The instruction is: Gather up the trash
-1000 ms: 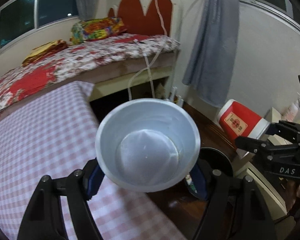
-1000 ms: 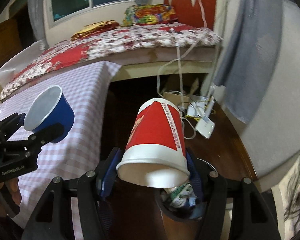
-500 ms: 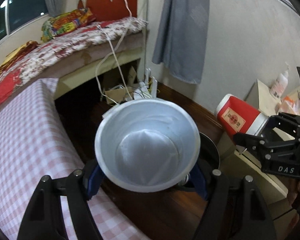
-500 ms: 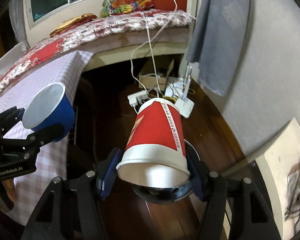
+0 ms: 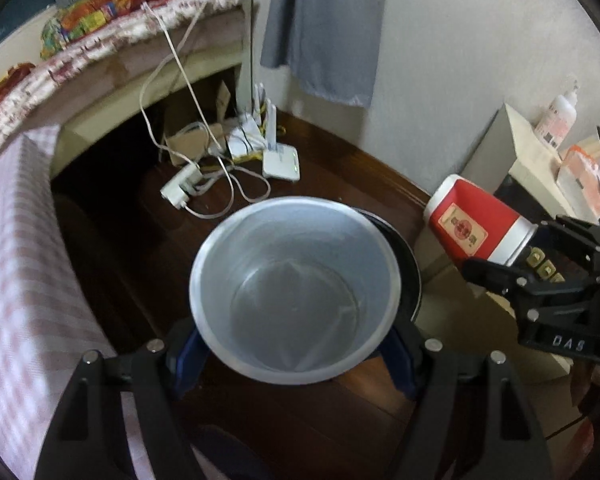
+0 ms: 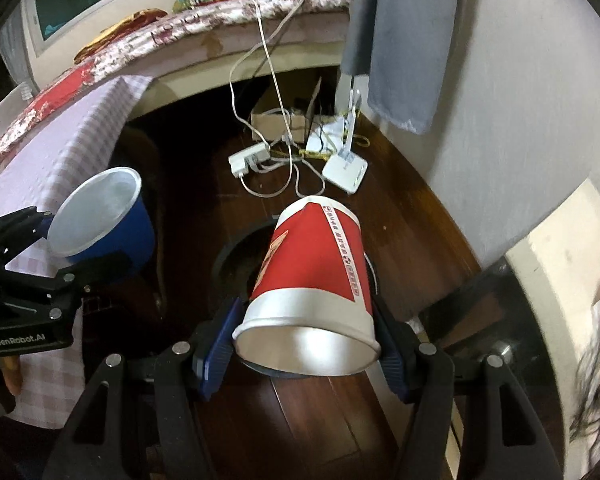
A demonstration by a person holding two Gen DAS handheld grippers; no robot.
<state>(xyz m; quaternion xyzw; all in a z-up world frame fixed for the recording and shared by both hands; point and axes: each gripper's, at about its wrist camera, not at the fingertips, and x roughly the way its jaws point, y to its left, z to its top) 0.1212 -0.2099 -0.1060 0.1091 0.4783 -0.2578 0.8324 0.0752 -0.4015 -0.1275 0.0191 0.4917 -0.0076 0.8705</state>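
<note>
My left gripper (image 5: 296, 356) is shut on a blue paper cup (image 5: 296, 300), its white inside facing the camera; the cup also shows in the right wrist view (image 6: 104, 220). My right gripper (image 6: 304, 348) is shut on a red and white paper cup (image 6: 316, 268), held bottom forward; it shows at the right of the left wrist view (image 5: 476, 228). Both cups hang over a round black trash bin (image 6: 236, 256) on the dark wooden floor; its rim (image 5: 410, 264) peeks out behind the blue cup. The bin's contents are hidden.
A table with a pink checked cloth (image 5: 24, 248) stands at the left. A bed (image 6: 204, 24) runs along the back. A power strip (image 6: 250, 158), a white router (image 6: 346, 170) and cables lie on the floor beyond the bin. A cream cabinet (image 5: 516, 152) stands at the right.
Both grippers have tilted down and moved right, away from the table, bringing the two cups over the trash bin. Both still hold their cups.
</note>
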